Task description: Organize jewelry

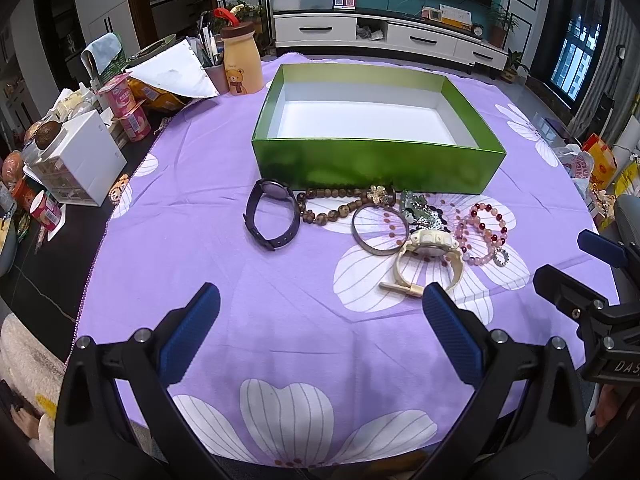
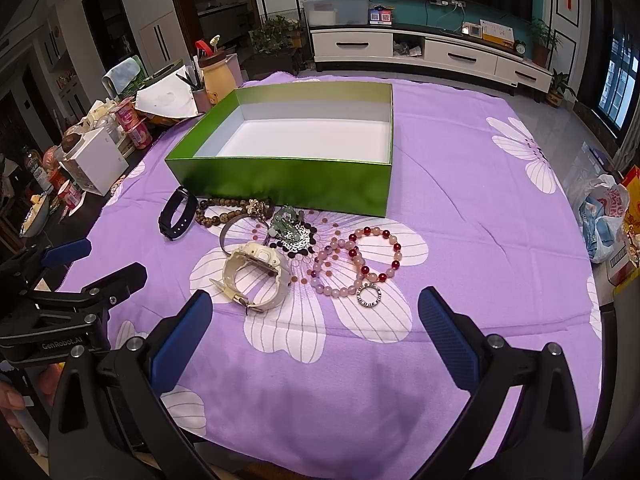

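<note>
While both grippers gape empty, only right wrist view shows black-white bead pile (image 2: 298, 240) clearly.

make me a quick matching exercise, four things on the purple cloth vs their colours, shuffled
Things:
1. box
2. watch nearest the left tool
3. watch at the far left of the row
4. beaded bracelet by the small ring

Colours:
A. cream
B. pink and dark red
C. shiny green outside, white inside
D. black

Pairs: 1-C, 2-A, 3-D, 4-B
</note>
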{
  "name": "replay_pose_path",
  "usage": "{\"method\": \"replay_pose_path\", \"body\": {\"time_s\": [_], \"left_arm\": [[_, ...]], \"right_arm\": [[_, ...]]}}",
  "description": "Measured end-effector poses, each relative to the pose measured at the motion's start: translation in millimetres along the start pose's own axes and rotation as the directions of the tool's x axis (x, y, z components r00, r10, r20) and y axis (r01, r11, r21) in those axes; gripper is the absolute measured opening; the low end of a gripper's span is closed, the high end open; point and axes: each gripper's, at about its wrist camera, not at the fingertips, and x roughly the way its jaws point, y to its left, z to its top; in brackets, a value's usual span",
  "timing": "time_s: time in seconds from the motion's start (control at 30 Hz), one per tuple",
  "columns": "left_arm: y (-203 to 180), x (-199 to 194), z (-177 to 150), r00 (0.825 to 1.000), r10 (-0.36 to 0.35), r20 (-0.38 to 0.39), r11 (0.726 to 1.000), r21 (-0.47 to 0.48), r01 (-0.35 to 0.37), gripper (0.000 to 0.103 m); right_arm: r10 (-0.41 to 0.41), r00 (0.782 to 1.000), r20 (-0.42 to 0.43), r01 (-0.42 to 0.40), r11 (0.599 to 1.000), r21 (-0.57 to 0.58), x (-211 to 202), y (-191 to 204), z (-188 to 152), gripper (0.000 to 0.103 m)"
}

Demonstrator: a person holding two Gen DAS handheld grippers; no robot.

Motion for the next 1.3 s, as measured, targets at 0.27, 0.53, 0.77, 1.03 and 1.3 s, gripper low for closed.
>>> {"method": "replay_pose_path", "body": {"time_s": [0.27, 0.53, 0.77, 1.03, 1.3], "left_arm": [[-0.5, 0.2, -0.8, 1.000, -0.001, 0.000, 1.000, -0.001, 0.001, 0.101], [-0.5, 0.2, -0.6, 1.000, 0.000, 0.000, 1.000, -0.001, 0.000, 0.101], [-1.1, 0.4, -1.1, 1.000, -0.001, 0.000, 1.000, 0.000, 0.001, 0.101], [-4.0, 1.2, -2.7, 1.000, -0.002, -0.003, 1.000, 0.000, 0.002, 0.101], [-2.3, 6.5, -4.2, 0.998, -0.055, -0.002, 0.998, -0.014, 0.055, 0.101]], "right_arm": [[0.001, 1.000, 0.000, -0.001, 1.000, 0.002, -1.7, 0.3, 0.4, 0.102], [0.002, 1.000, 0.000, -0.002, 1.000, 0.001, -1.2, -0.5, 0.1, 0.102], [0.002, 1.000, 0.000, -0.002, 1.000, 0.002, -1.3, -0.9, -0.1, 0.102], [0.003, 1.000, -0.001, -0.003, 1.000, 0.006, -3.0, -1.4, 0.7, 0.102], [0.019, 1.000, 0.011, -0.019, 1.000, 0.025, -0.9, -10.1, -0.7, 0.102]]}}
